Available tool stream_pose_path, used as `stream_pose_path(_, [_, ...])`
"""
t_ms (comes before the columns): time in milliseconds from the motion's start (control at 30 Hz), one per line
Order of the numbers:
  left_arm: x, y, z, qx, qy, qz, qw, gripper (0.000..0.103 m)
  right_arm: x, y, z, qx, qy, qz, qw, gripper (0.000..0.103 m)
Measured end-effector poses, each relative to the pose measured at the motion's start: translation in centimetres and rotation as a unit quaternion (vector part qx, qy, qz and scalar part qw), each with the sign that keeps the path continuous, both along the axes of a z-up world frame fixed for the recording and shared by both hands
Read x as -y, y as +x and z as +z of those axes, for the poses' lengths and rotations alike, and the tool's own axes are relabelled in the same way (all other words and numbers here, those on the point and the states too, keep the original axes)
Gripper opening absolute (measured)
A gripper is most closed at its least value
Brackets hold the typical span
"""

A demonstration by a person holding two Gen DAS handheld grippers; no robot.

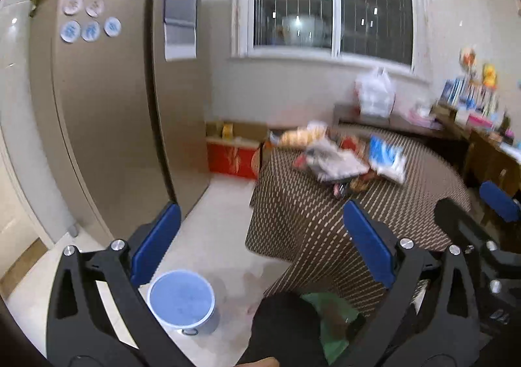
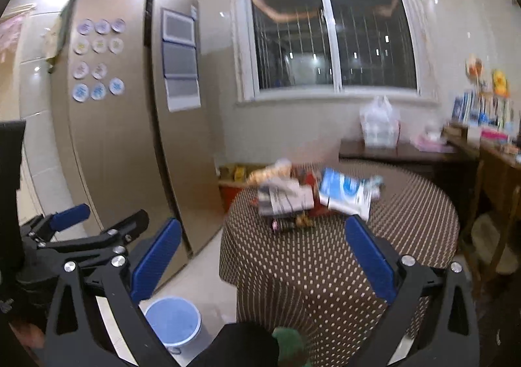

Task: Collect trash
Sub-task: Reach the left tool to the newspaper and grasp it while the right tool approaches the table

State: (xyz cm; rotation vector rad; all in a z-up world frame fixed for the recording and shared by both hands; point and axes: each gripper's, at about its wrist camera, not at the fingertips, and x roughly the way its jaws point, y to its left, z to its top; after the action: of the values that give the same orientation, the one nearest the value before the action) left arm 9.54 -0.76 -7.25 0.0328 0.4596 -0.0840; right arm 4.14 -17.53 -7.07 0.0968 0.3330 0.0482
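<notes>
Both wide-spread grippers short of table edge; wrappers seemingly mid-table.

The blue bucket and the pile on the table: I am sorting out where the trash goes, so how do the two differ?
The blue bucket stands on the floor beside the table; the pile of wrappers lies on the tabletop. The bucket is one plain round container, seemingly empty; the pile is many mixed, crumpled packets in several colours. Both are untouched: the left gripper and right gripper are open and hold nothing.
</notes>
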Motion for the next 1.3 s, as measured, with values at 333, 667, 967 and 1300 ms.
stream_pose_path(333, [5.2, 7.3, -4.3, -0.090, 0.014, -0.045, 0.9948, 0.098, 5.5, 6.4, -4.7, -0.074, 0.003, -0.078, 0.994, 0.099])
stream_pose_path(667, [7.4, 15.8, -6.0, -0.175, -0.076, -0.068, 0.9793, 0.097, 9.3, 11.9, -6.1, -0.099, -0.008, -0.111, 0.989, 0.099])
stream_pose_path(967, [8.6, 21.3, -7.0, -0.193, -0.088, -0.052, 0.9759, 0.097, 9.9, 17.0, -7.0, -0.118, -0.013, -0.113, 0.986, 0.099])
stream_pose_path(1300, [8.3, 26.8, -9.3, -0.235, -0.114, -0.043, 0.9642, 0.097, 11.3, 20.9, -6.7, -0.133, 0.015, -0.147, 0.980, 0.099])
